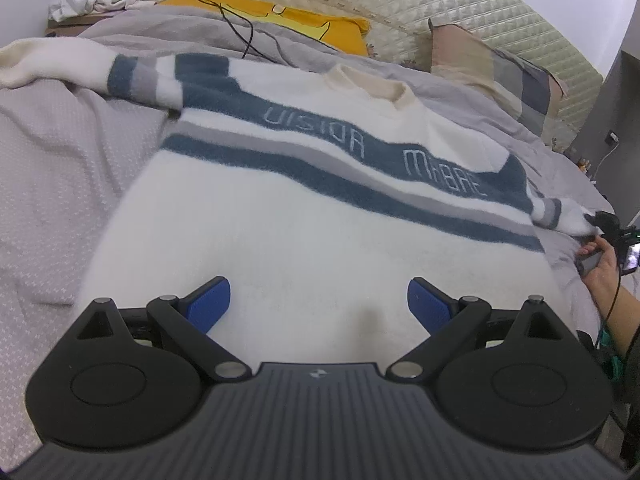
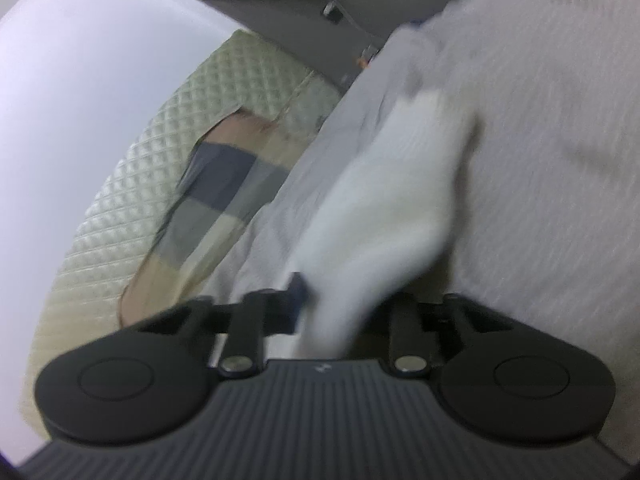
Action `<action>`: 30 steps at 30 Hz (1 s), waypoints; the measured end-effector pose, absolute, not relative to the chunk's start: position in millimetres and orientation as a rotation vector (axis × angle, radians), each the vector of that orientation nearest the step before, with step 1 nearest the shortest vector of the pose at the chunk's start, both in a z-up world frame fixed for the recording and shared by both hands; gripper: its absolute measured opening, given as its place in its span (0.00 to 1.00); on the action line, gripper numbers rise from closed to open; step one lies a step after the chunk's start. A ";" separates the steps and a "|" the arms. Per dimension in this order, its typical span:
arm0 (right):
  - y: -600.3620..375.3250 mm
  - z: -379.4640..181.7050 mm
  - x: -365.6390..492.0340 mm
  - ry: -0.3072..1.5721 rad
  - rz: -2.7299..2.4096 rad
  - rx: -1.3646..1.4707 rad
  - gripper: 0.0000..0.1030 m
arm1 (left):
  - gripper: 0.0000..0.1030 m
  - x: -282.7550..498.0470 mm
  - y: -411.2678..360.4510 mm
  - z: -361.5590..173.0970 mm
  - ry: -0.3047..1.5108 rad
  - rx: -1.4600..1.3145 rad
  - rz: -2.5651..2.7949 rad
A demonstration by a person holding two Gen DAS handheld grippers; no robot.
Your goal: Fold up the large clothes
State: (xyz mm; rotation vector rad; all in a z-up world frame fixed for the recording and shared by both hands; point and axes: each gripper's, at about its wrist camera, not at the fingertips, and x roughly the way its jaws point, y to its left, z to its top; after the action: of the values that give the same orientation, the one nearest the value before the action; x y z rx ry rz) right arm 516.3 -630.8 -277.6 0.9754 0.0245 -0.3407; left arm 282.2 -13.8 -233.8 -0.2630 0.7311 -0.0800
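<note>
left claw (image 1: 319, 306) wide over sweater (image 1: 304, 200) hem; right claw (image 2: 340, 312) seemingly pinching sleeve (image 2: 384, 208) (blurred).

One white knitted sweater with navy and grey stripes (image 1: 304, 216), one yellow printed cushion (image 1: 280, 20), one patchwork pillow in beige and grey (image 1: 500, 76), two blue-padded black grippers (image 1: 319, 304).

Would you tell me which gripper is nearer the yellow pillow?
Left. The left gripper hovers open over the white sweater's hem, facing the yellow pillow; the right gripper grips the far sleeve.
</note>
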 end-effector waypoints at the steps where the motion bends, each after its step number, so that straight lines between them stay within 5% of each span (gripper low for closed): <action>1: -633.1 -272.6 514.1 0.027 -0.359 0.943 0.15 | 0.95 283.1 -13.8 -233.7 0.735 -0.263 -0.078; 8: -637.0 -225.5 498.4 0.184 -0.491 0.641 0.10 | 0.95 280.5 -23.0 -229.3 0.703 -0.074 0.028; 15: -596.8 -137.1 486.3 0.130 -0.444 0.500 0.09 | 0.95 289.6 0.3 -225.3 0.739 -0.111 0.025; 23: -469.2 -19.1 465.9 0.043 -0.262 0.256 0.10 | 0.95 295.4 32.8 -206.2 0.687 -0.118 -0.010; 30: -306.3 19.2 437.5 0.061 -0.057 0.074 0.10 | 0.95 276.9 71.9 -187.0 0.632 -0.245 -0.024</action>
State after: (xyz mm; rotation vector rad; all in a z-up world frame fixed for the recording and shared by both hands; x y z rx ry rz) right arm 437.5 -306.3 19.2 0.0735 0.0606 -0.0565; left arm 276.9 71.9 -187.0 -0.2448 0.6320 -0.0241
